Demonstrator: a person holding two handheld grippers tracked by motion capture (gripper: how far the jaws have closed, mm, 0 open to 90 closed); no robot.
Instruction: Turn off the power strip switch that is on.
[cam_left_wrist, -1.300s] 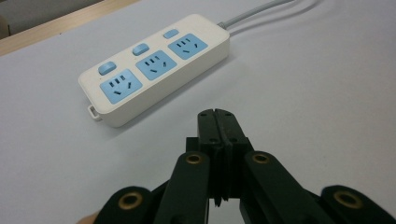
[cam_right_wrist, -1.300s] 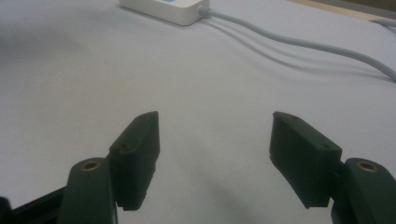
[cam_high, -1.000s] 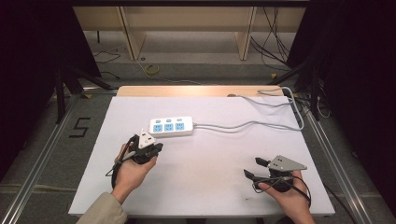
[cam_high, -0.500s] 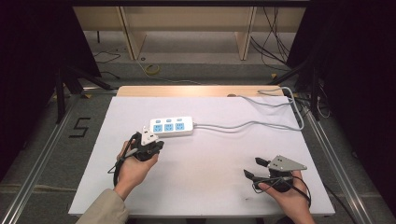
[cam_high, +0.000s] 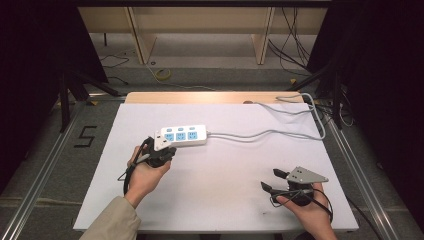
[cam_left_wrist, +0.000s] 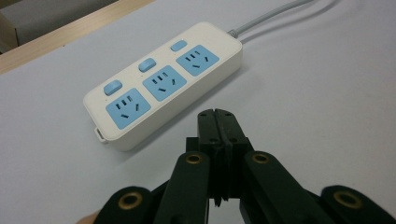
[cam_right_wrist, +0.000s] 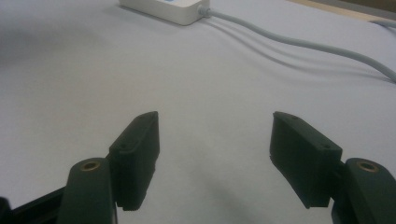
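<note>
Now the white power strip (cam_high: 181, 135) lies flat on the white surface (cam_high: 220, 180), near the far left part of it. It has three blue sockets and three blue buttons on top. Its grey cord (cam_high: 265, 134) runs off to the right and loops round the far right corner. The left gripper (cam_left_wrist: 217, 122) sits just beside the near left end of the strip, not touching it, and its fingers (cam_left_wrist: 209, 133) are clenched tight together with nothing between them. The right gripper (cam_right_wrist: 215, 154) rests well apart from the strip, near the front right of the surface. Its fingers (cam_right_wrist: 137, 149) are spread wide with nothing between them.
</note>
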